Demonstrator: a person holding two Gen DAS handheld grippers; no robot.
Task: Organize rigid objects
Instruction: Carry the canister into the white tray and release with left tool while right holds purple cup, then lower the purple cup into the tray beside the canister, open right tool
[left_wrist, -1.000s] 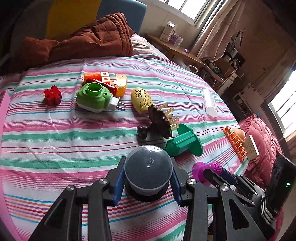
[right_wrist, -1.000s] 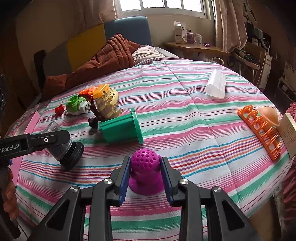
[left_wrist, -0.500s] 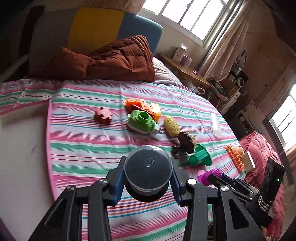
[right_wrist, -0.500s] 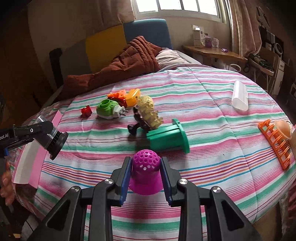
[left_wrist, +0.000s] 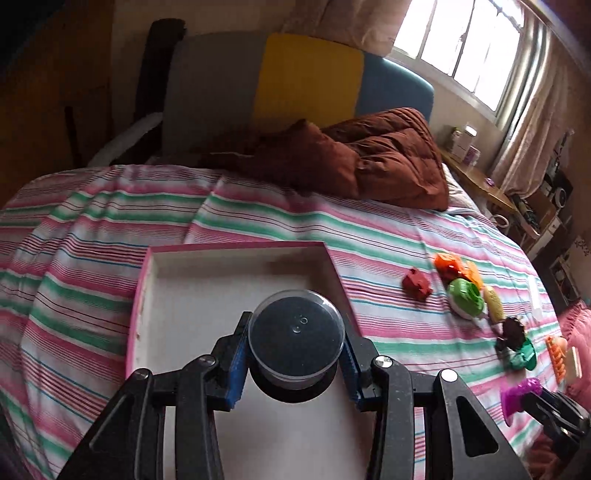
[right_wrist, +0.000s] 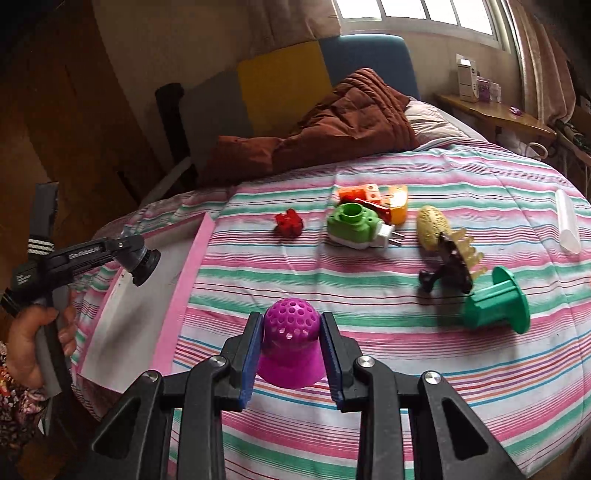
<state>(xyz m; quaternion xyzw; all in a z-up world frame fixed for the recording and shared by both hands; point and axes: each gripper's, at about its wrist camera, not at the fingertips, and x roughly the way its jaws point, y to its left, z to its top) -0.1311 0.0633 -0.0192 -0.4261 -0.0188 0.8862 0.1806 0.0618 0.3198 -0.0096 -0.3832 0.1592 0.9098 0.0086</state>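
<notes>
My left gripper (left_wrist: 293, 349) is shut on a round black container with a clear lid (left_wrist: 295, 341) and holds it above the white tray with a pink rim (left_wrist: 236, 249). It also shows in the right wrist view (right_wrist: 142, 258) over the tray (right_wrist: 184, 288). My right gripper (right_wrist: 290, 350) is shut on a purple perforated dome piece (right_wrist: 290, 338), held above the striped bed. Loose on the bed lie a red block (right_wrist: 289, 222), a green plug toy (right_wrist: 354, 223), orange pieces (right_wrist: 373, 194), a yellow oval (right_wrist: 430, 223), a dark brown comb-like piece (right_wrist: 450, 264) and a green spool (right_wrist: 496, 306).
A brown quilt (right_wrist: 332, 122) lies at the head of the bed. A clear tube (right_wrist: 567, 221) lies at the right. A wooden shelf with boxes (right_wrist: 487, 107) stands by the window. An orange rack (left_wrist: 556, 356) sits at the bed's right edge.
My left gripper has swung left with the container, from over the bed to above the tray. My right gripper has lifted and drawn back with the purple piece.
</notes>
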